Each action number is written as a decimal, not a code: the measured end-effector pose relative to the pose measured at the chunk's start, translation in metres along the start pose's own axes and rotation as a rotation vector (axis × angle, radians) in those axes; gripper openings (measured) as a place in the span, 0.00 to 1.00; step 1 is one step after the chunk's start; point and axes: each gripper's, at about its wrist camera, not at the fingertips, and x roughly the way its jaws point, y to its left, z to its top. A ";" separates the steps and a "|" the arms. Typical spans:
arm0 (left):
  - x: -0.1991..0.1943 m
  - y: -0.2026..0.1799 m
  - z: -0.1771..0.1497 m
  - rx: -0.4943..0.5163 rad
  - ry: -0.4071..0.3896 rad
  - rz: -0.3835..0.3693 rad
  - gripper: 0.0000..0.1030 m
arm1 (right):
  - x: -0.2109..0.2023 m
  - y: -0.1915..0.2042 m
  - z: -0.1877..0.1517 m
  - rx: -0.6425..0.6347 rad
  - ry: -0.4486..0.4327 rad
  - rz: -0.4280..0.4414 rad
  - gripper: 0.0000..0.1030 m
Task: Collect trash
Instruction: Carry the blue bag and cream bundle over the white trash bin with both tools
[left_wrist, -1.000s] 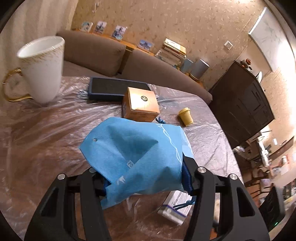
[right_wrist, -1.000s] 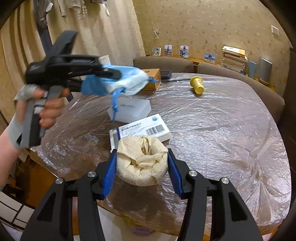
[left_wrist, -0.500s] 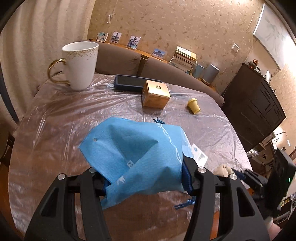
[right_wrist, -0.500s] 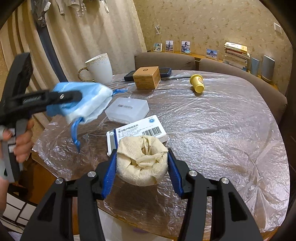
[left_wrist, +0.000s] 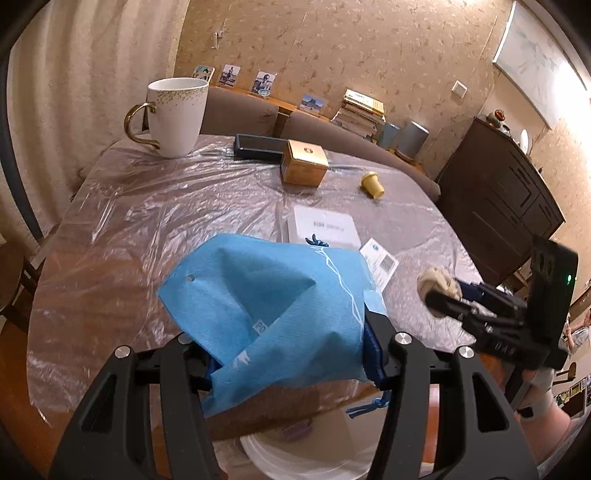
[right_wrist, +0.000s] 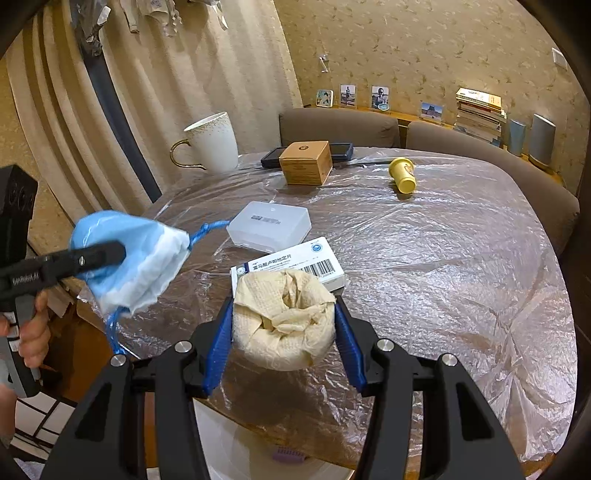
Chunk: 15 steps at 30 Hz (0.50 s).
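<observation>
Honestly, with left tongs (left_wrist: 291, 354) clamped on the blue bag (left_wrist: 273, 314) and right tongs (right_wrist: 282, 332) squeezing the paper wad (right_wrist: 284, 317), early release above the white bin (left_wrist: 295, 458) below the tongs could drop either onto the table (right_wrist: 461, 258) edge.

Both views are fisheye, each looking forward and down along its own black two-fingered tool, whose arms fill the lower frame. The left wrist view faces across the plastic-covered bench (left_wrist: 155, 221) toward a brown sofa, with the right tool (left_wrist: 437, 291) at right. The right wrist view crosses the same bench (right_wrist: 443, 258), with the left tool (right_wrist: 122, 258) at left. Both share the white gold-handled mug (left_wrist: 177, 118) (right_wrist: 214, 144) and tan square box (left_wrist: 303, 162) (right_wrist: 306, 162).
</observation>
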 end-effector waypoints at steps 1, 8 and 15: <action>-0.001 0.000 -0.003 0.001 0.007 -0.002 0.56 | -0.001 0.000 0.000 0.001 0.002 0.003 0.49; -0.005 -0.006 -0.023 0.030 0.055 -0.012 0.56 | -0.011 0.007 -0.009 -0.009 0.031 0.038 0.49; -0.007 -0.016 -0.041 0.084 0.099 -0.013 0.56 | -0.023 0.014 -0.023 -0.024 0.061 0.077 0.49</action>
